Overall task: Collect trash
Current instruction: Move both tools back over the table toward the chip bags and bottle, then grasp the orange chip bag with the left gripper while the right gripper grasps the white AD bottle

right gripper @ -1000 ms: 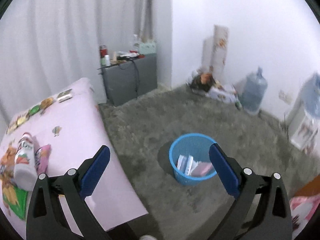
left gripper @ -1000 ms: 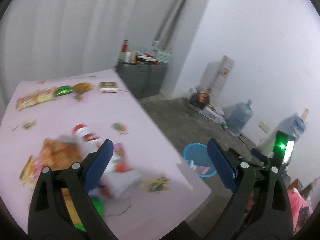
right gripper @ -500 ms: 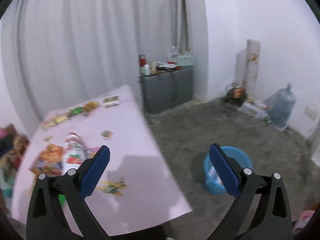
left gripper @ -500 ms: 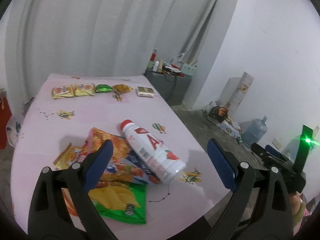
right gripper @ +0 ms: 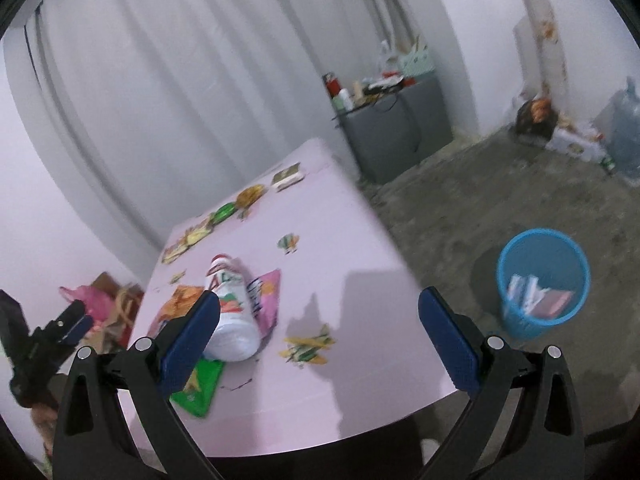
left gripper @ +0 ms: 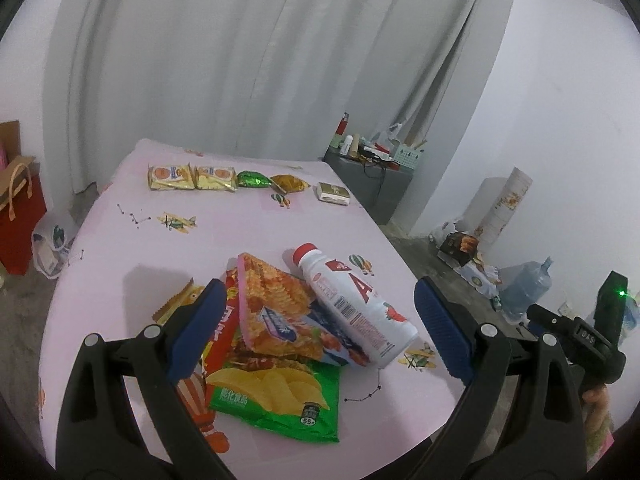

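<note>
A white drink bottle (left gripper: pixel 354 305) with a red cap lies on its side atop a pile of snack wrappers: an orange bag (left gripper: pixel 280 312) and a green chip bag (left gripper: pixel 276 396), near the front of the pink table (left gripper: pixel 224 232). My left gripper (left gripper: pixel 320 332) hovers open above the pile, empty. In the right wrist view the bottle (right gripper: pixel 232 312) lies left of my right gripper (right gripper: pixel 320 340), which is open and empty over the table's near corner. A blue waste basket (right gripper: pixel 540 284) with some trash inside stands on the floor to the right.
Several small snack packs (left gripper: pixel 192 176) and a small box (left gripper: pixel 334 193) line the table's far edge. A grey cabinet (right gripper: pixel 396 128) with clutter stands by the curtain. Water jugs (left gripper: pixel 524 288) and boxes sit along the right wall. A red bag (left gripper: pixel 18 208) stands left of the table.
Both views have swung left from the floor and basket toward the table. The left gripper now faces the bottle and wrappers squarely. Both grippers stay open.
</note>
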